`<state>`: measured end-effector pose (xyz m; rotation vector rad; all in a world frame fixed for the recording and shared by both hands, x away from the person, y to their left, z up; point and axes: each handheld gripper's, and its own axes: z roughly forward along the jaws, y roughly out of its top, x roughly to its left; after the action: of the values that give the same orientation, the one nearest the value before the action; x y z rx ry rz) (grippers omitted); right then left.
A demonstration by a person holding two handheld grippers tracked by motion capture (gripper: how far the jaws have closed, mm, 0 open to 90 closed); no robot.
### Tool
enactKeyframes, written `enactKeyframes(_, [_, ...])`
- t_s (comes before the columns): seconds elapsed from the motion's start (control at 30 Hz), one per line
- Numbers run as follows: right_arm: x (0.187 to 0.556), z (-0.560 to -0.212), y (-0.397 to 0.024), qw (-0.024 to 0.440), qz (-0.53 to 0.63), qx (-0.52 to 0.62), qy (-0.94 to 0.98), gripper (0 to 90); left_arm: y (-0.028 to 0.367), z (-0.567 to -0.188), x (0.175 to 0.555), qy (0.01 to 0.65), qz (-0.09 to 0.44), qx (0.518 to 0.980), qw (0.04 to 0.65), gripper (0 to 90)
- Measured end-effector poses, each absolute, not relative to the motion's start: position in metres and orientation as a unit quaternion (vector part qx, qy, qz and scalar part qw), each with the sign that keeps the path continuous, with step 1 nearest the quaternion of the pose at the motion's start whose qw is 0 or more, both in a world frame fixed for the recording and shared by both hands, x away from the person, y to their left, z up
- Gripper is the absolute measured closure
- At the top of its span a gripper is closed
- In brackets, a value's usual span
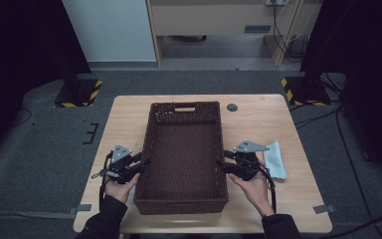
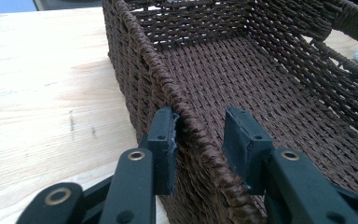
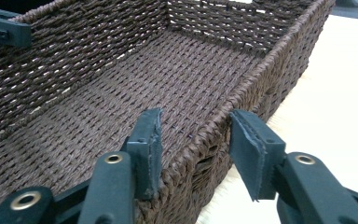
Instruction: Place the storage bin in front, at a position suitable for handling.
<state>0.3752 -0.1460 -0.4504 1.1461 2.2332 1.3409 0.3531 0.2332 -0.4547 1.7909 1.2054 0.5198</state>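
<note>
Nearest me, the person's hands come in over the near edge of the desk (image 1: 278, 119), one at each long side of the brown woven basket (image 1: 184, 149). The left gripper (image 1: 142, 163) straddles the basket's left rim: one pad touches the outer wall, the other stands just clear inside, so the jaws are not yet clenched. The right gripper (image 1: 220, 162) straddles the right rim the same way, both pads apart from the weave, jaws released. The basket sits at the middle of the desk, its long axis running near to far. Right of the right hand lies a white cloth (image 1: 276, 159). Farther off, a dark round disc (image 1: 232, 107) sits by the basket's far right corner.
</note>
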Motion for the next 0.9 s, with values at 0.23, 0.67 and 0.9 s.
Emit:
enactKeyframes(0.23, [0.369,-0.448,-0.163,0.148,0.455,0.414,0.774,56.2,0.217,-0.457,0.354,0.476,0.209,0.725,0.453,64.4])
enactKeyframes(0.67, [0.374,-0.448,-0.163,0.187,0.454,0.411,0.768,58.7,0.212,-0.456,0.355,0.474,0.214,0.731,0.442,65.0])
enactKeyframes(0.9, [0.365,-0.448,-0.166,0.182,0.452,0.414,0.769,59.0,0.209,-0.457,0.344,0.471,0.213,0.729,0.448,64.6])
